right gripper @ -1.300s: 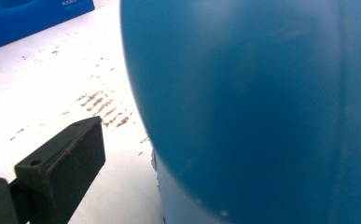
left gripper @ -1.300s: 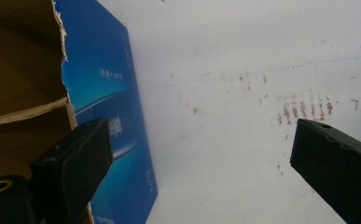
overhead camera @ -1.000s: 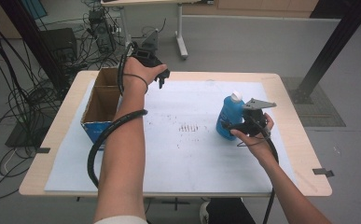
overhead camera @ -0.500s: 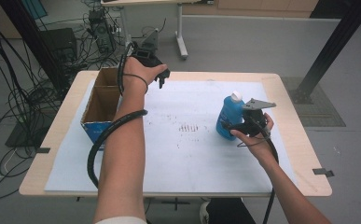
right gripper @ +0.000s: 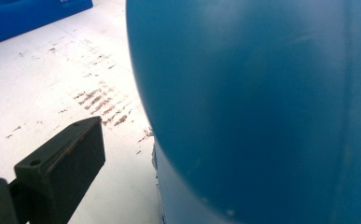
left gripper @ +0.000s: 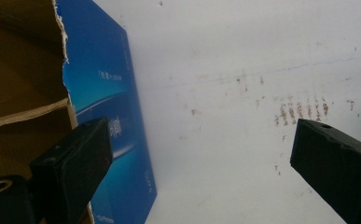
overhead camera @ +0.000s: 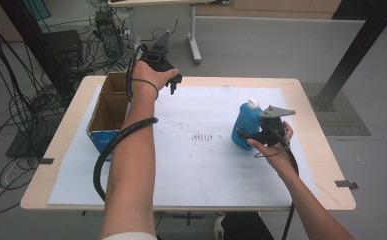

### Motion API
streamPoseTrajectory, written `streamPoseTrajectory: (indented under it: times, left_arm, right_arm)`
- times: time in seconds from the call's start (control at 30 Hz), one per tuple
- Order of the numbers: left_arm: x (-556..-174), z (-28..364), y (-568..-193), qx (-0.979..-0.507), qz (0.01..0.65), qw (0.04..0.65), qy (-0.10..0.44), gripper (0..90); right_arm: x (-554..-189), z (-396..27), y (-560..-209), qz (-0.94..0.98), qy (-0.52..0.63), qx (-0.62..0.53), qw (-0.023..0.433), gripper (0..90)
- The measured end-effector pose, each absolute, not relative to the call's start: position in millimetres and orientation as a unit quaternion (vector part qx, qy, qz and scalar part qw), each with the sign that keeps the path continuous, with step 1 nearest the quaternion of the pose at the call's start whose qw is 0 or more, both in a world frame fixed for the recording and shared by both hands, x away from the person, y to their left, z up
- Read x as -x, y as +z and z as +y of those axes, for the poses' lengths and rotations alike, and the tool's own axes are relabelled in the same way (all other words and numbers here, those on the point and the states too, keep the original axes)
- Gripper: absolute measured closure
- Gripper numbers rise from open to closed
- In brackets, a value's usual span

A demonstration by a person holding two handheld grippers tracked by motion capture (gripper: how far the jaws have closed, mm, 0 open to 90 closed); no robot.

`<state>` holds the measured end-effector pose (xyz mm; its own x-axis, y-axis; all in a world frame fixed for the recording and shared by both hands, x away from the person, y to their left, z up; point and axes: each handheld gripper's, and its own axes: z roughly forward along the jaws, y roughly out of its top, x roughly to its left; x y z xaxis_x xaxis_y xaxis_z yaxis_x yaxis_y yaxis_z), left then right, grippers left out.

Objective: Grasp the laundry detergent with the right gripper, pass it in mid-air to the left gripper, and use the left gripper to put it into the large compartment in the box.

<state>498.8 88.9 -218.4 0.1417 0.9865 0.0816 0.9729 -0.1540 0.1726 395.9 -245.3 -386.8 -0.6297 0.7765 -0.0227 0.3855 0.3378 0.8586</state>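
Note:
A blue plastic bottle (overhead camera: 246,122) with a white cap stands upright on the white mat (overhead camera: 201,165), right of centre. My right gripper (overhead camera: 254,134) is level with the bottle's lower body and points at it from the right. In the right gripper view the bottle (right gripper: 262,102) looms close; one black finger (right gripper: 64,165) stands clear of its side, and the other is hidden behind it. My left gripper (overhead camera: 176,84) hovers at the table's far edge beside the cardboard box (overhead camera: 108,107). Its jaws stand wide open over bare mat (left gripper: 225,93), with nothing between them.
The open cardboard box with a blue printed side (left gripper: 108,102) sits at the left of the table. Brown stains (overhead camera: 201,136) mark the mat's middle. Cables and a computer case (overhead camera: 66,47) lie on the floor behind the table's left.

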Motion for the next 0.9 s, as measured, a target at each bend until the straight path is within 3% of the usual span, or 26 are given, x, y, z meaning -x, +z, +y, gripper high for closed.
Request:
streamPoseTrajectory:
  times: [0.9]
  left_arm:
    - [-499.5,87.9,-216.0,-0.754,0.649,0.039,0.092,6.2]
  right_arm:
    - [-395.3,-246.2,-386.6,0.786,0.444,-0.369,0.219,1.8]
